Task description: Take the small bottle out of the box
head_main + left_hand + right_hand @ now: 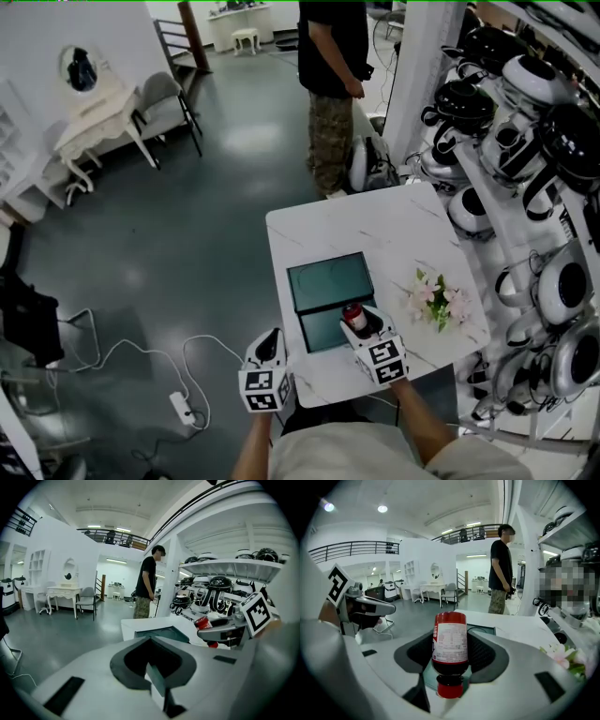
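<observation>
Two grippers sit at the bottom centre of the head view. The left gripper (pixel 270 339) hangs off the near-left corner of the table (pixel 394 220), over open grey floor (pixel 187 234). The right gripper (pixel 364 323) holds the bottle (pixel 353 317) above the near right edge of the box (pixel 328 281), which lies open in two flat teal halves. The table is white and veined like marble, with bare room beyond the box. Pink flowers (pixel 439 300) lie to the right, near the table's right edge, and a crowded shelf (pixel 525 122) stands just past it. A person (pixel 333 84) stands at the far end.

In the left gripper view, the left gripper (pixel 151 644) has its dark, ribbed pads drawn together with nothing between them. At right, the right gripper (pixel 229 632) carries the red bottle (pixel 204 623) clear above the table (pixel 133 625), and the box (pixel 161 632) rests at centre.

In the right gripper view, the right gripper (pixel 451 653) stands well apart yet clamped on the bottle (pixel 450 637). It is a round bottle with dark contents and a white label, its red cap pointing down towards the camera. The teal box (pixel 485 630) shows behind it.
</observation>
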Motion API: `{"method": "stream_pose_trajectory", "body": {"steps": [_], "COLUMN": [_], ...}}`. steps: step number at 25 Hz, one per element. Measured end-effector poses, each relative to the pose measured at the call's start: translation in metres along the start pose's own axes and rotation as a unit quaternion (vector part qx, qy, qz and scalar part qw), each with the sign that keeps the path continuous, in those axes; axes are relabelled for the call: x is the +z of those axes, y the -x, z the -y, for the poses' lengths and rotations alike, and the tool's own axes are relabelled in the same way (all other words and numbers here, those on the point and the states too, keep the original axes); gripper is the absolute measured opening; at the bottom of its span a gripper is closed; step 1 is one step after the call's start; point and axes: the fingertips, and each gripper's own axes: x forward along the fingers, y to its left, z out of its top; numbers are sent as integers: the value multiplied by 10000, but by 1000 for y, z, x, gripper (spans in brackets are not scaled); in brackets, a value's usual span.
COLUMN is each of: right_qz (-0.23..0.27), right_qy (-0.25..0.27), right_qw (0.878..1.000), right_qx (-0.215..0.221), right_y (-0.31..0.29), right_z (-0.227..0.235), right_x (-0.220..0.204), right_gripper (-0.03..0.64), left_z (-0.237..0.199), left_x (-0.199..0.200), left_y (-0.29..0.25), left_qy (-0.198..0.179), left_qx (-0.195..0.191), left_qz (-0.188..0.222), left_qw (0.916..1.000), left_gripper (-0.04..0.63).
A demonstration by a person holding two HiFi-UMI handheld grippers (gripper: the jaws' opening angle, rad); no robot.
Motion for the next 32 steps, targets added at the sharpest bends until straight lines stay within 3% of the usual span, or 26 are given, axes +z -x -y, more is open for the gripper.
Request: {"method": "stream_pose_trajectory", "body": {"steps": [19, 24, 32], "right_qz": [1109, 1231, 1319], "right_qy": [175, 201, 210], "right_qw": [9935, 9920, 9909], "right_qx": [-196, -216, -191], "right_y": [65, 71, 74], "right_z": [1, 2, 3], "right_x": [79, 87, 89], "right_gripper": [233, 233, 233], "left_z": [24, 27, 31], "left_x": [75, 87, 95], "left_y": [33, 38, 41], "left_qy": [-349, -525, -476], "left_qx": [49, 76, 121], "left_qz": [821, 952, 1102], "left_qw": [9960, 9940, 9927], "left_gripper": [18, 18, 18]}}
